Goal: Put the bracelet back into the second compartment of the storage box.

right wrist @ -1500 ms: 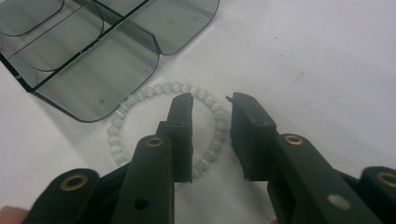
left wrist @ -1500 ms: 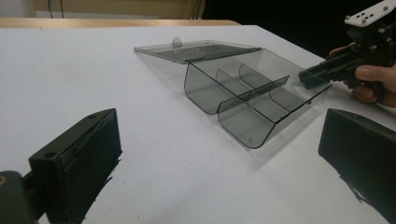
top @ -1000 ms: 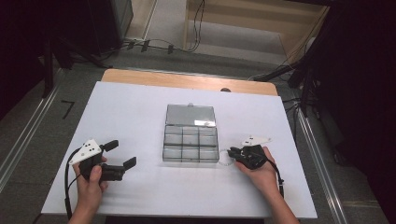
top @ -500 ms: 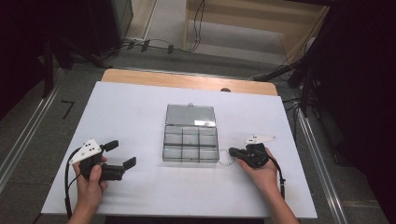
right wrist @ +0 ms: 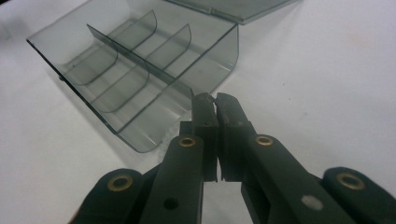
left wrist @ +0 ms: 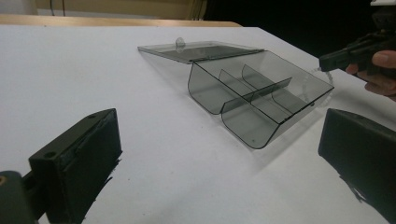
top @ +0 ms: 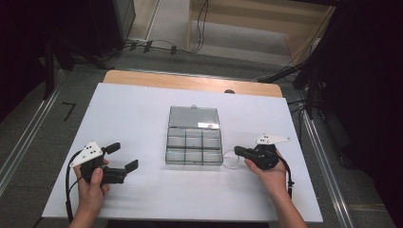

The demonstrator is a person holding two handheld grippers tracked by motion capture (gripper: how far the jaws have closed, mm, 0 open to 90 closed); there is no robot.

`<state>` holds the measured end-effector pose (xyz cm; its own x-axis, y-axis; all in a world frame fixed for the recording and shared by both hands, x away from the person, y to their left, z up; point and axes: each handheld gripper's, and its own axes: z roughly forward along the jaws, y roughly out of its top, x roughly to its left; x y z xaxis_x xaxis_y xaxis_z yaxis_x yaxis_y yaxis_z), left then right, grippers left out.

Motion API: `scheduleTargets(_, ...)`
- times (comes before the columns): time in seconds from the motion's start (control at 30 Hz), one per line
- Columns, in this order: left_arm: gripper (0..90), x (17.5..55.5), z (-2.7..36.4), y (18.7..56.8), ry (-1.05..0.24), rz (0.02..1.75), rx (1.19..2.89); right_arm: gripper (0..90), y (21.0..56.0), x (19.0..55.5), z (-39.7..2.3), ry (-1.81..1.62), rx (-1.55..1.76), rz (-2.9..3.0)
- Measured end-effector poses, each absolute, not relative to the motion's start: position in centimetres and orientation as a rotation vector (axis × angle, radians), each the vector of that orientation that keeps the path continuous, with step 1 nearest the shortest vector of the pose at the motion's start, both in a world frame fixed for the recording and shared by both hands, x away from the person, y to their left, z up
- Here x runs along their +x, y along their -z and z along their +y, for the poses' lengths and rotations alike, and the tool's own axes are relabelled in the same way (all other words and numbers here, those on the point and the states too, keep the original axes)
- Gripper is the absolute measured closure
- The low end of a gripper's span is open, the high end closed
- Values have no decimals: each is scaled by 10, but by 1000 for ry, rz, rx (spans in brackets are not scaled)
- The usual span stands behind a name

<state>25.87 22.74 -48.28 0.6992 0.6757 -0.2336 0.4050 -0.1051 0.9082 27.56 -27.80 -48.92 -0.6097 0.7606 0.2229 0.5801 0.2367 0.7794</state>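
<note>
- Smoked-plastic compartment box (top: 194, 145) lies open at the middle of the white table (top: 133, 114), its flat lid (top: 194, 117) folded back on the far side and its dividers marking off small cells.
- At the box's right end, my right gripper (top: 238, 151) points toward it from just beside its near corner; a thin clear ring-shaped piece (top: 231, 159) lies on the table at the jaw tips.
- In the right gripper view, my right jaws stand pressed together; whether anything is pinched between the tips I cannot tell. They sit just short of the box's curved wall (right wrist: 140, 88).
- My right hand (top: 271, 173) wraps the gripper's body, the grey three-cornered plate (top: 273, 139) on top.
- My left gripper (top: 122, 156) rests well apart from the box, on the table's left near side, held in my left hand (top: 92, 187).
- Its jaws stand wide apart with nothing between them; in the left gripper view they frame the open box (left wrist: 254, 95) and, beyond it, the other gripper (left wrist: 355, 49).
</note>
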Motion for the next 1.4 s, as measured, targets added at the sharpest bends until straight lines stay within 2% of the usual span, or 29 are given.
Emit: scheduleTargets(1.4, 0, 258, 226, 482, -291, 870, 1725, 860, 450, 272, -278, -1428, 1161, 2166)
